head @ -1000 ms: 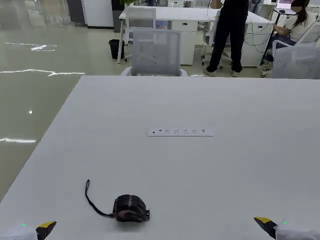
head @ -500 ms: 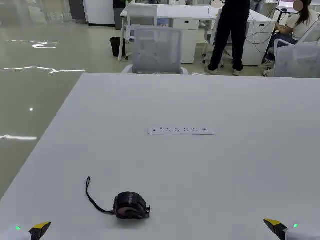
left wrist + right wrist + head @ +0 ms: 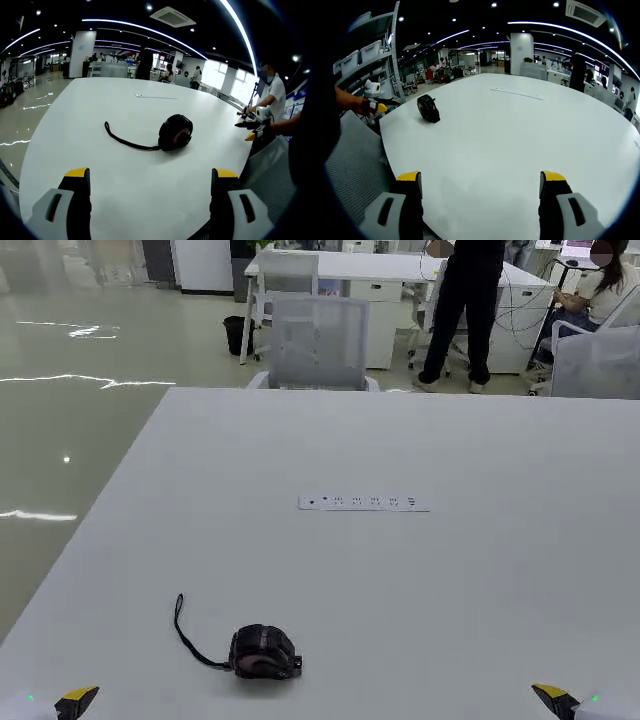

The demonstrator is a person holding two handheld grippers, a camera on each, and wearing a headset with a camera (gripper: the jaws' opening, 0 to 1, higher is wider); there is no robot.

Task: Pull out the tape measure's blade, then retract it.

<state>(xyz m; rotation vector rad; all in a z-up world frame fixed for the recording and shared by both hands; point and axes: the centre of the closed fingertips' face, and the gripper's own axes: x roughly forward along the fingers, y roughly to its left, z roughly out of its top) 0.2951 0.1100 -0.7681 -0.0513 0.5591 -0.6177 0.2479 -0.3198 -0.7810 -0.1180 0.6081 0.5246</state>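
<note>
A black tape measure (image 3: 264, 652) lies on the white table (image 3: 400, 570) near its front edge, its black wrist strap (image 3: 186, 630) trailing to the left. No blade is out. The left gripper view has the tape measure (image 3: 175, 132) ahead of my left gripper (image 3: 148, 176), which is open and empty at the table edge. My right gripper (image 3: 482, 181) is open too, far right of the tape measure (image 3: 428, 108). In the head view a yellow fingertip (image 3: 76, 700) peeks in at bottom left and another fingertip (image 3: 553, 699) at bottom right.
A white power strip (image 3: 364, 503) lies flat mid-table. A mesh chair (image 3: 312, 343) stands at the far edge. Beyond it are desks, a standing person (image 3: 460, 300) and a seated person (image 3: 598, 290). Glossy floor lies to the left.
The head camera has shifted slightly. Both gripper tips have sunk lower toward the picture's bottom corners. The tape measure has not moved.
</note>
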